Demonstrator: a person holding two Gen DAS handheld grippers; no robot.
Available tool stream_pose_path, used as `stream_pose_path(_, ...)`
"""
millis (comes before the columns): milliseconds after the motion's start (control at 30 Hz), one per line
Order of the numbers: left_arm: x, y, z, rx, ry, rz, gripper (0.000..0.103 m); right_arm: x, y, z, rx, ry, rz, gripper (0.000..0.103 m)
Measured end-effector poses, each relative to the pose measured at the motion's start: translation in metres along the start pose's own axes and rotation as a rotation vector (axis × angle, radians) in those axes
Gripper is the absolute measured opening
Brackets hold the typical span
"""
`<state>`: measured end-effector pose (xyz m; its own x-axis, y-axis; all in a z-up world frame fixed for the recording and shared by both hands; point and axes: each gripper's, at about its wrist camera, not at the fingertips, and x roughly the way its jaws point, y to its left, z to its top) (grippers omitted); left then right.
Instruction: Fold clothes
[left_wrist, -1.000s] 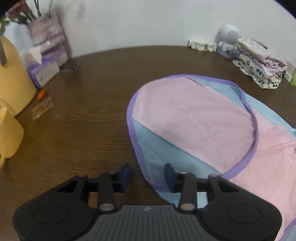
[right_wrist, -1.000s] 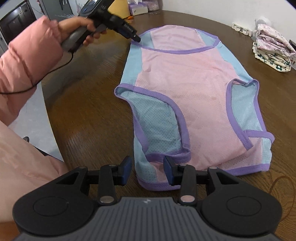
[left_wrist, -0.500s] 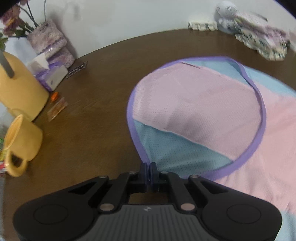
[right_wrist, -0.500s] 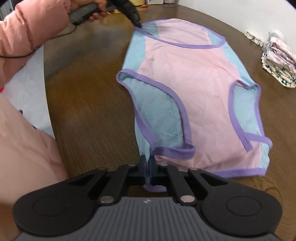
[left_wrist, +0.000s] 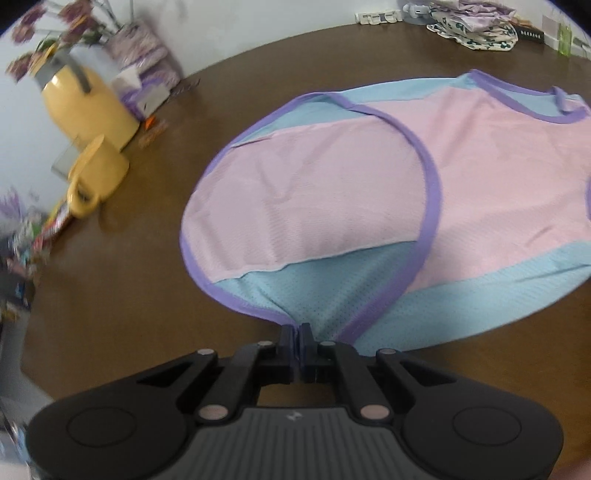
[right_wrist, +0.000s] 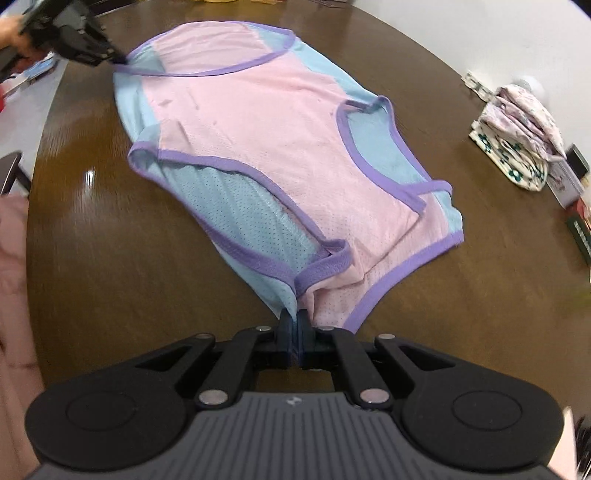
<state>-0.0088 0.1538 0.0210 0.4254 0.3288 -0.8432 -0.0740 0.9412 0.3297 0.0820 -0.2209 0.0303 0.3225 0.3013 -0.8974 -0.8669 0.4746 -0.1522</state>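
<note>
A pink and blue mesh garment (right_wrist: 266, 147) with purple binding lies spread on a brown wooden table (right_wrist: 110, 240), stretched between the two tools. The left gripper (left_wrist: 300, 332), its jaws pressed together, pinches the purple-bound edge at one end of the garment, where the blue mesh gathers into a point; in the right wrist view the same gripper (right_wrist: 116, 61) appears at the far end of the cloth, gripped by a hand. The right gripper (right_wrist: 293, 325), likewise clamped, pinches the opposite end at a corner where blue mesh and pink fabric bunch together beside a purple band. The garment has a pink central panel, blue perforated side panels, and purple trim outlining its curved openings; it lies mostly flat, with creases radiating from both pinched points. A stack of folded floral clothes (right_wrist: 517, 147) sits well apart near the table's edge. A yellow jug (left_wrist: 88, 107) and a yellow mug (left_wrist: 96, 177) stand to the left in the left wrist view.
</note>
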Motion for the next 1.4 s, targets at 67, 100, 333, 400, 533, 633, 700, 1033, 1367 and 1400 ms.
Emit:
stream_pose_path(67, -0.005, -0.003, -0.003, -0.027, 0.009, -0.001, 0.002, 0.002, -0.009, -0.002, -0.029, -0.006, 0.021, 0.002)
stream_pose_path(100, -0.005, -0.003, -0.002, -0.043, 0.012, -0.001, 0.002, 0.002, -0.011, -0.002, -0.041, -0.009, 0.03, 0.002)
stream_pose_path(333, -0.028, 0.021, 0.001, -0.22, -0.094, -0.048, 0.031, -0.007, -0.019, -0.012, -0.032, -0.091, 0.078, 0.008)
stream_pose_path(400, -0.048, 0.025, -0.004, -0.246, -0.205, -0.057, 0.05, -0.022, -0.019, -0.018, 0.012, -0.174, 0.106, 0.022)
stream_pose_path(533, -0.076, 0.017, -0.019, -0.194, -0.349, -0.087, 0.083, -0.04, -0.011, -0.027, 0.044, -0.307, 0.085, 0.057)
stream_pose_path(633, -0.081, 0.002, -0.033, -0.137, -0.386, -0.133, 0.096, -0.04, 0.0, -0.03, 0.053, -0.35, 0.021, 0.086)
stream_pose_path(700, -0.078, -0.006, -0.04, -0.124, -0.371, -0.156, 0.098, -0.038, 0.008, -0.033, 0.055, -0.374, -0.016, 0.094)
stream_pose_path(1033, -0.062, -0.008, -0.07, -0.141, -0.306, -0.229, 0.098, -0.034, 0.029, -0.048, 0.35, -0.345, -0.087, 0.102)
stream_pose_path(1367, -0.059, -0.009, -0.072, -0.267, -0.298, -0.236, 0.098, -0.038, 0.039, -0.056, 0.646, -0.395, -0.097, 0.102)
stream_pose_path(1400, -0.058, -0.01, -0.073, -0.29, -0.294, -0.244, 0.098, -0.037, 0.041, -0.056, 0.658, -0.392, -0.107, 0.102)
